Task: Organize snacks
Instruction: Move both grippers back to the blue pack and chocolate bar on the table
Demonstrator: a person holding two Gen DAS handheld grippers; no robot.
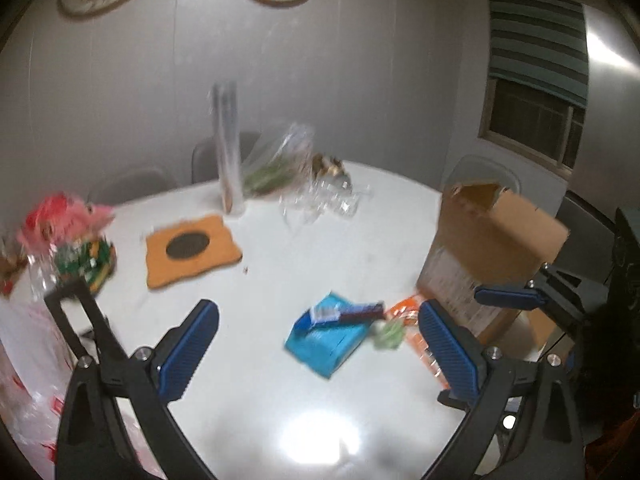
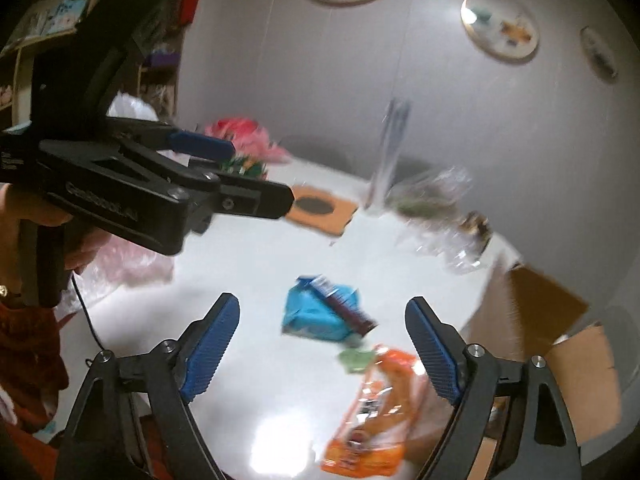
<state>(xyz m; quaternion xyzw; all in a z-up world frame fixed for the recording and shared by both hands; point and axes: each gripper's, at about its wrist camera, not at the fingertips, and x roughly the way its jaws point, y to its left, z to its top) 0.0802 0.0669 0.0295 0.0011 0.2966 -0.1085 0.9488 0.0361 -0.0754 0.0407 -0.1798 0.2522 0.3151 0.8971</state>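
Note:
A blue snack packet (image 1: 326, 340) lies on the white table (image 1: 280, 264) with a dark snack bar (image 1: 360, 312) across it. A small green packet (image 1: 388, 334) and an orange packet (image 1: 412, 312) lie beside it. An open cardboard box (image 1: 488, 256) stands at the right. My left gripper (image 1: 320, 332) is open and empty, above the table near the blue packet. My right gripper (image 2: 324, 328) is open and empty, above the blue packet (image 2: 316, 312), the bar (image 2: 348, 308), the green packet (image 2: 356, 360) and the orange packet (image 2: 372, 412). The box (image 2: 536, 320) is to its right.
An orange mat (image 1: 192, 250) with a dark disc, a tall clear tube (image 1: 228, 148), clear plastic bags (image 1: 288, 164) and pink-and-green wrapped items (image 1: 68, 240) stand on the far table. Plastic bags (image 1: 28, 360) lie at the left. A window (image 1: 536, 88) is on the right wall.

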